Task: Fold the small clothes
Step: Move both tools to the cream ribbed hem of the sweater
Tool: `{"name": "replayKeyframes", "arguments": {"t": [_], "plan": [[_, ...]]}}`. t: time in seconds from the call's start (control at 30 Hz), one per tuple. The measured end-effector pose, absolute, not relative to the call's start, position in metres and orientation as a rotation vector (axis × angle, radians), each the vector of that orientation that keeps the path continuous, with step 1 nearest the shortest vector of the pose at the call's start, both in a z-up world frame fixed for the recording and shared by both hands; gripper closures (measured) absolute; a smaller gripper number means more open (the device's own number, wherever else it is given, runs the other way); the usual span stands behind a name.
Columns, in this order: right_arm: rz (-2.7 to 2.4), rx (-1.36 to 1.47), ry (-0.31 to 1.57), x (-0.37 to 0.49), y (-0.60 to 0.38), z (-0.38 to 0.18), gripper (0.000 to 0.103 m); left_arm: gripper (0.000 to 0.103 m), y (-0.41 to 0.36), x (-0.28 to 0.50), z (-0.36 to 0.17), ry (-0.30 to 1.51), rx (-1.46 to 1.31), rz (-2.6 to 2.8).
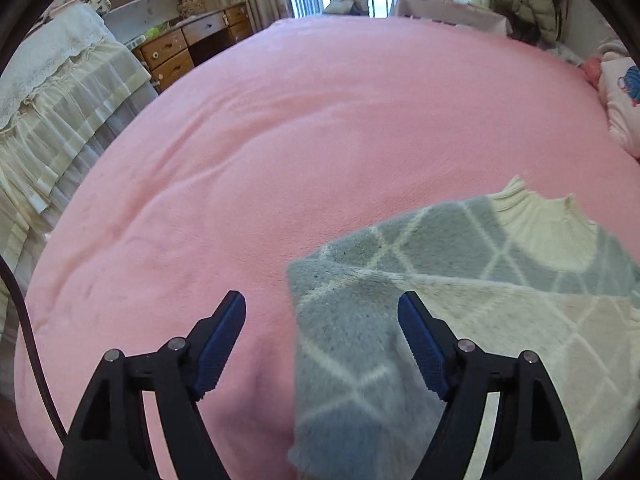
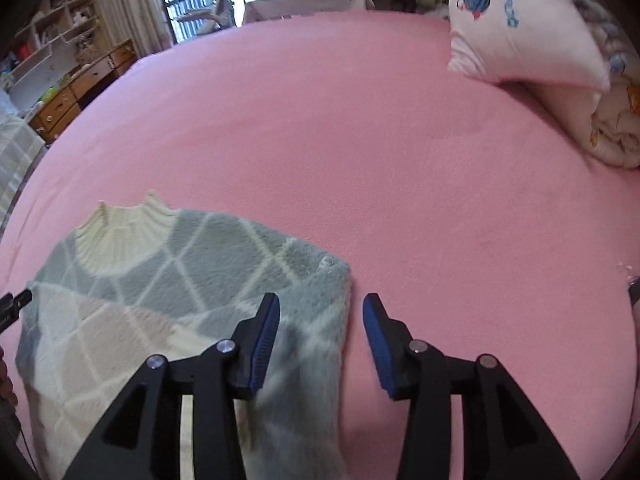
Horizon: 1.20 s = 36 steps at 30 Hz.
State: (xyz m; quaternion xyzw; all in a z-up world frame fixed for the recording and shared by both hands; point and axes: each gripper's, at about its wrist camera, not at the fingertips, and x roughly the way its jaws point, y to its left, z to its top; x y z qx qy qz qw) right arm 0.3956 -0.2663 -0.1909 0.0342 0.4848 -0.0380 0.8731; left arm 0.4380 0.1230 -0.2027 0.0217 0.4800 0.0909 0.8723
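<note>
Left tool gaping, sweater beneath

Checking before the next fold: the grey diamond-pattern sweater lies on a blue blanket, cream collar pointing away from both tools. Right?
Not quite. The blanket under the sweater is pink, not blue, as both wrist views show. The cream collar does point away from both tools.

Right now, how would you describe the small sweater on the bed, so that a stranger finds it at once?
Look at the wide pink bed. On its near part lies the sweater, flat, far from the white pillow. It is the only fluffy grey piece with pale diamond lines and a ribbed cream collar.
</note>
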Motion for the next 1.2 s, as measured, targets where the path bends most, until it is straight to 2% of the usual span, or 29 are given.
{"name": "replayKeyframes", "arguments": {"t": [0.17, 0.23, 0.43, 0.7, 0.8, 0.97, 1.2], "plan": [[-0.032, 0.114, 0.964, 0.344, -0.269, -0.141, 0.059, 0.024, 0.122, 0.389, -0.152, 0.973, 0.036, 0.136], [-0.019, 0.135, 0.94, 0.324, -0.266, -0.123, 0.059, 0.019, 0.124, 0.367, -0.13, 0.958, 0.019, 0.119], [0.032, 0.178, 0.876, 0.265, -0.258, -0.064, 0.059, 0.019, 0.126, 0.3, -0.067, 0.907, -0.057, 0.064], [0.099, 0.171, 0.784, 0.185, -0.237, -0.008, 0.059, 0.013, 0.126, 0.204, 0.0, 0.784, -0.117, 0.001], [0.118, 0.163, 0.766, 0.157, -0.231, 0.001, 0.059, 0.013, 0.123, 0.174, 0.011, 0.771, -0.115, 0.021], [0.131, 0.148, 0.757, 0.115, -0.222, 0.003, 0.059, 0.013, 0.123, 0.139, 0.011, 0.855, -0.138, 0.047], [0.117, 0.124, 0.735, 0.069, -0.214, -0.005, 0.059, 0.013, 0.126, 0.094, -0.004, 0.844, -0.18, 0.069]]}}
